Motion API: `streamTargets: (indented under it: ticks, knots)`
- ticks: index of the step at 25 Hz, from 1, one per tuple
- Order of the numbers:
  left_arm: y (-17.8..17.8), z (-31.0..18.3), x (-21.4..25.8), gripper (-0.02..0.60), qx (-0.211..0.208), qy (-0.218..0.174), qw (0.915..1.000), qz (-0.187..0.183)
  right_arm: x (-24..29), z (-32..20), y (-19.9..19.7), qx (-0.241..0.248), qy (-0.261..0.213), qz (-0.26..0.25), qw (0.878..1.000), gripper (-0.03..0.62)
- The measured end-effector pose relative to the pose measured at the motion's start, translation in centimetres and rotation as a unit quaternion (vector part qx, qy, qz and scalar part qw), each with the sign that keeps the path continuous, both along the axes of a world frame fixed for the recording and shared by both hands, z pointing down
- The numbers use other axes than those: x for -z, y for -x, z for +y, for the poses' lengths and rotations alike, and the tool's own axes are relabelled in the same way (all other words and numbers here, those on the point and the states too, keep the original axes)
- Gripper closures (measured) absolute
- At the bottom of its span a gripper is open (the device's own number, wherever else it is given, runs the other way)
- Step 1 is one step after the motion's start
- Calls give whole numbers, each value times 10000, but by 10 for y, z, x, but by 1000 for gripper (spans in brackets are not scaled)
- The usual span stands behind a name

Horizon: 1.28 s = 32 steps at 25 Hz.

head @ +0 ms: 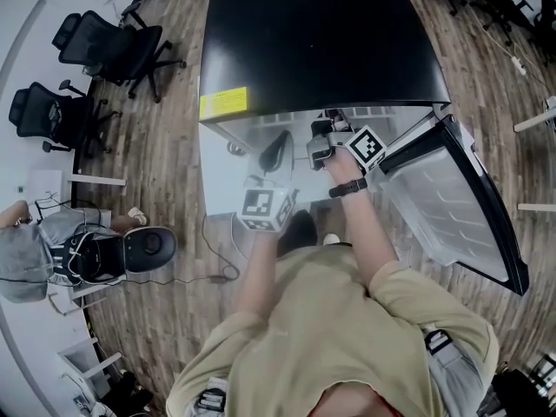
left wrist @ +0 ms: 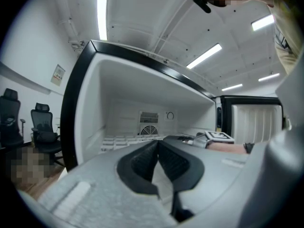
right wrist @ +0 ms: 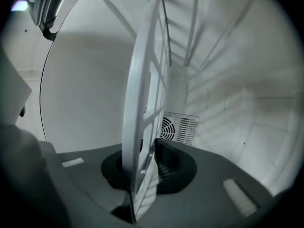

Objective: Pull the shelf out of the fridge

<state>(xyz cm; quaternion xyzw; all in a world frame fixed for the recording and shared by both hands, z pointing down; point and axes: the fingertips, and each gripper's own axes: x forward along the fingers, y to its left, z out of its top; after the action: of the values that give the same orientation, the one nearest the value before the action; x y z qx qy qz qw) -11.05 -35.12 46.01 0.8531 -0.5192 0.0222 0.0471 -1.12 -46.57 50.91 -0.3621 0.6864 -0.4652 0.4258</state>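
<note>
From above, the black fridge stands with its door swung open to the right. In the right gripper view, the white grid shelf runs edge-on between the jaws. My right gripper is shut on its front rim, inside the fridge's mouth. In the left gripper view the shelf lies flat in the white interior. My left gripper is shut with nothing between its pads. It is held just in front of the fridge opening, left of the right gripper.
A fan vent sits on the fridge's back wall. Two black office chairs stand on the wooden floor to the left. A seated person is at the far left. A cable trails on the floor by the fridge's front.
</note>
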Motion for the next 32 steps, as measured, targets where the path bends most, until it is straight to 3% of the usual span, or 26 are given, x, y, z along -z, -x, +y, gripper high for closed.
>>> streamTargets:
  ticks: [11,32]
  knots:
    - [11,21,12,580,132,-78,9999,54,4,13,6,50,22,-8,10000,546]
    - [-1,64,24,580,162,-251,9994,198,1,62,1,187,168,66,9997,546]
